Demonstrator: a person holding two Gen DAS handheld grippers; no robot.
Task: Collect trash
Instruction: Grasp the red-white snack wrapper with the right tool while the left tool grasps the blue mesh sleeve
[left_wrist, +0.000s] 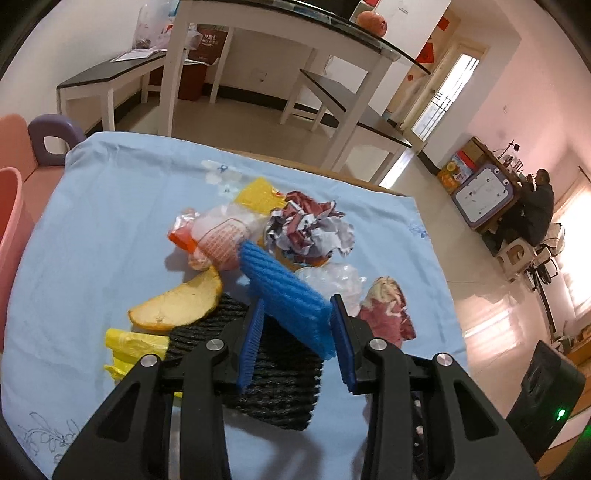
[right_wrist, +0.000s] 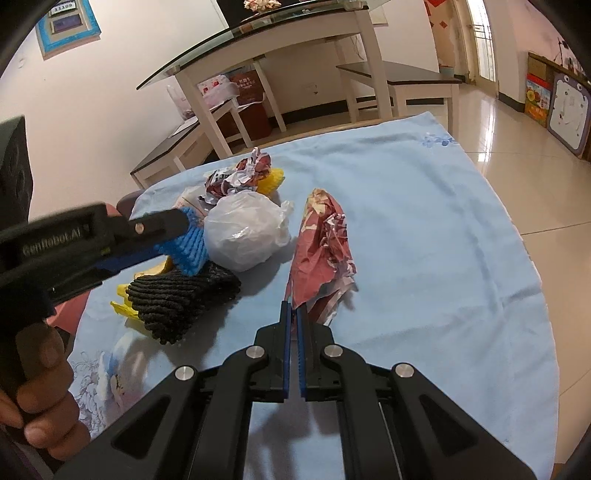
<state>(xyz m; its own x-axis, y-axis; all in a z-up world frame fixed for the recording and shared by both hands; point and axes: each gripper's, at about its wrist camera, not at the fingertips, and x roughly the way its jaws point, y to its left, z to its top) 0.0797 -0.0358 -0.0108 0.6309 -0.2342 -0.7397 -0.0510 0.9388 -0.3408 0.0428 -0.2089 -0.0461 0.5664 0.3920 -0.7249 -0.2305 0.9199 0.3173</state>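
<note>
The trash lies heaped on a surface draped with a pale blue cloth (right_wrist: 424, 229), and both grippers are mid-pickup. Taking the black foam net (right_wrist: 181, 295) as the landmark: the left gripper (left_wrist: 297, 339) hangs just above it, its fingers closed on a blue foam net (left_wrist: 284, 291) that lies between the pads and sticks out forward over the black one. In the right wrist view the same blue piece (right_wrist: 186, 240) shows clamped at the tip of the left gripper (right_wrist: 177, 236), lifted clear of the cloth.

To the right of the black foam net, past a balled white plastic bag (right_wrist: 245, 230), lies a crumpled red paper wrapper (right_wrist: 321, 251). The right gripper (right_wrist: 293, 314) has its fingers clenched tight on the near corner of that wrapper; most of the wrapper looks to rest on the cloth, though I cannot tell for sure.

Behind the black foam net sit a crumpled printed paper ball (left_wrist: 308, 230), an orange-and-white plastic packet (left_wrist: 210, 236) and a yellow foam piece (left_wrist: 256, 194); a citrus peel (left_wrist: 177, 304) and a yellow plastic bag (left_wrist: 133, 349) lie to its left.

So the step in hand appears to be grasp and lift, one item per hand. Next, each hand probably needs to carry its piece to a bin; a pink container (left_wrist: 9, 236) at the left edge may be it. The wrapper's thin corner grip could slip or tear, so a slow lift seems wise.
</note>
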